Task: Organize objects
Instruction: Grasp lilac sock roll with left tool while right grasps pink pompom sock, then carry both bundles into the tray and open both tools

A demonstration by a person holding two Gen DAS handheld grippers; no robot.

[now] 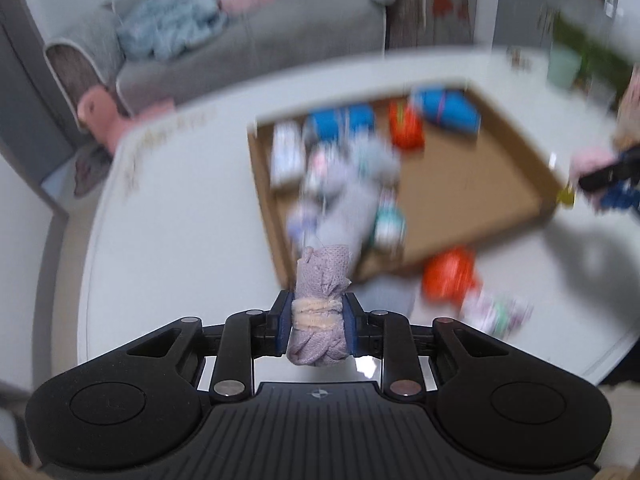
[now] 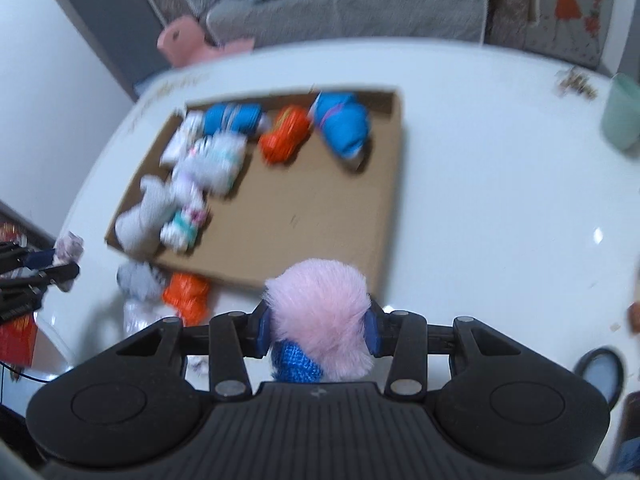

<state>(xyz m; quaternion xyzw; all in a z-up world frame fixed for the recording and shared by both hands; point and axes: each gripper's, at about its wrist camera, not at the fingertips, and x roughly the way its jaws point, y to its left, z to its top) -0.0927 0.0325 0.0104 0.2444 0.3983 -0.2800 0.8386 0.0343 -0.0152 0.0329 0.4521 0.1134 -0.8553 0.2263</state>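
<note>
A shallow cardboard tray (image 1: 480,184) (image 2: 320,216) lies on the white table and holds several rolled cloth bundles: blue (image 2: 342,124), orange (image 2: 284,138), white and grey ones (image 2: 208,164). My left gripper (image 1: 316,324) is shut on a lilac rolled bundle (image 1: 320,280) tied with a beige band, held above the table near the tray's near corner. My right gripper (image 2: 318,328) is shut on a pink fluffy and blue knitted bundle (image 2: 316,304), held above the tray's near edge. Each gripper also shows at the edge of the other's view (image 1: 608,180) (image 2: 36,268).
An orange bundle (image 1: 450,272) (image 2: 186,294) and white and grey bundles (image 2: 138,280) lie on the table outside the tray. A mint cup (image 2: 624,118) stands at the far right. A grey sofa (image 1: 248,40) with a blue blanket stands behind the table. Both views are motion-blurred.
</note>
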